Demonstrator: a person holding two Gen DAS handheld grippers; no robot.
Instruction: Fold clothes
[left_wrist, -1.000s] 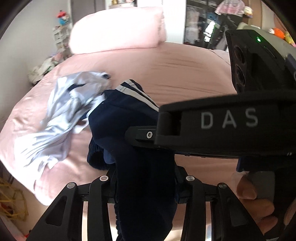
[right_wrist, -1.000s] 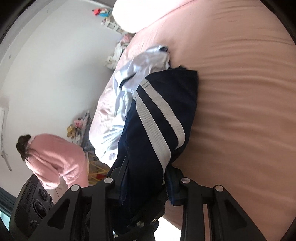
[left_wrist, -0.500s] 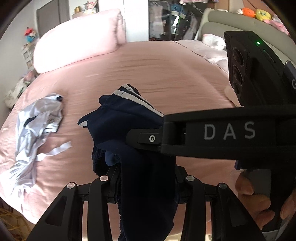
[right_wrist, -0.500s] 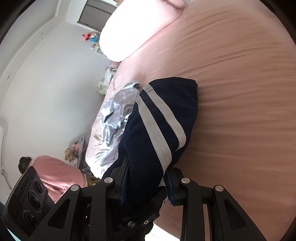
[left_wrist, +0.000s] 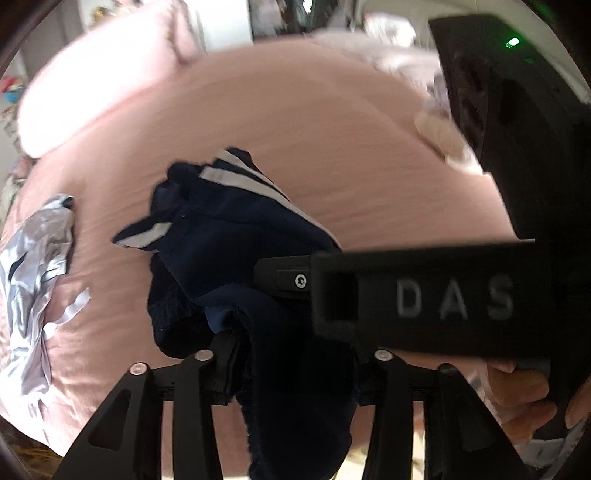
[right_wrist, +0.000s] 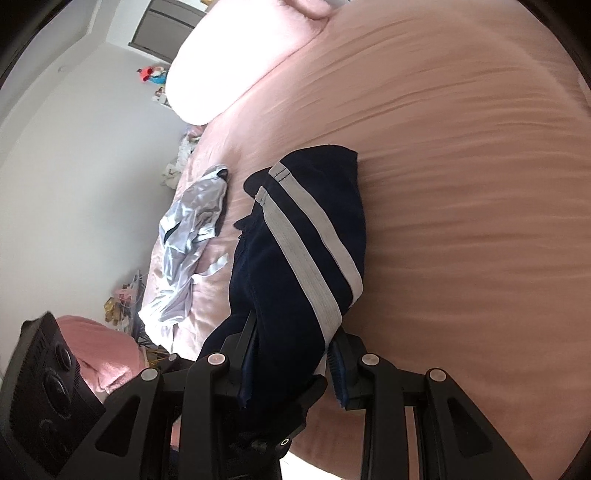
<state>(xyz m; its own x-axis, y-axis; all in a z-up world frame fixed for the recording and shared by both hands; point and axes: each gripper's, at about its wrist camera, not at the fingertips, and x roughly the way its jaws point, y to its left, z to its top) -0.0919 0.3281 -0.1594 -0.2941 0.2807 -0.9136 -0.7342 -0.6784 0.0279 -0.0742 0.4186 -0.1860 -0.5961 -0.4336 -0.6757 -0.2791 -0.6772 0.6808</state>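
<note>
A navy garment (left_wrist: 229, 236) with white stripes lies bunched on the pink bed (left_wrist: 332, 147), one end lifted. My left gripper (left_wrist: 291, 373) has this dark cloth between its fingers; its jaws are opening, and the fabric still fills the gap and hangs below. In the right wrist view the same navy garment (right_wrist: 306, 266) runs from the bed (right_wrist: 461, 184) into my right gripper (right_wrist: 291, 365), which is shut on its striped edge. The right gripper's black body (left_wrist: 424, 299) crosses the left wrist view just right of the cloth, with a hand (left_wrist: 517, 398) under it.
A crumpled silver-grey garment (left_wrist: 29, 266) lies near the bed's left edge, seen also as the silver garment (right_wrist: 192, 229) beside the navy one. A large pink pillow (left_wrist: 99, 74) sits at the head of the bed. A pink sleeve (right_wrist: 99, 347) shows at lower left.
Both grippers have carried the navy garment sideways across the bed, away from the silver garment, which now lies apart from it. The left view has rolled and is blurred.
</note>
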